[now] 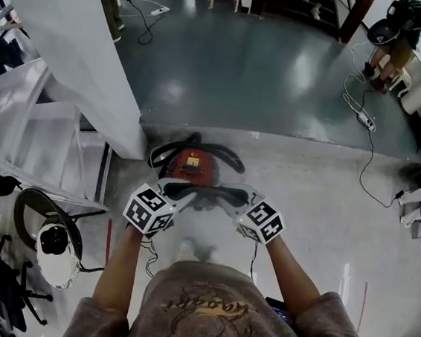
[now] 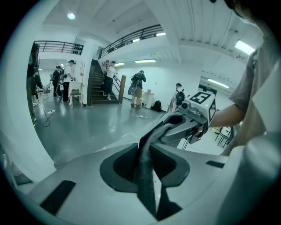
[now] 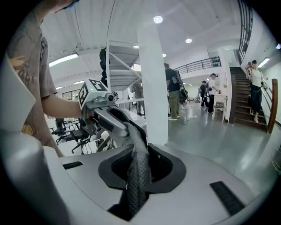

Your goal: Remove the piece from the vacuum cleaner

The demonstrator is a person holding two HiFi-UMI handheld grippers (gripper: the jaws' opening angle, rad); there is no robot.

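A red vacuum cleaner [image 1: 192,166] with a black hose sits on the pale floor just ahead of me. Above it, my two grippers face each other with a dark grey mesh strip [image 1: 206,192] stretched between them. My left gripper [image 1: 187,195] is shut on one end and my right gripper [image 1: 226,198] is shut on the other. In the left gripper view the strip [image 2: 145,176] runs out between my own jaws [image 2: 147,158] to the right gripper [image 2: 171,125]. The right gripper view mirrors this: the strip [image 3: 139,176] leaves my jaws [image 3: 138,162] and reaches the left gripper [image 3: 120,123].
A white pillar [image 1: 80,53] and a white staircase [image 1: 27,130] stand close at the left. Office chairs and a round white device [image 1: 56,249] are at the lower left. Cables [image 1: 365,120] cross the grey floor, where a person [image 1: 396,41] sits at the far right.
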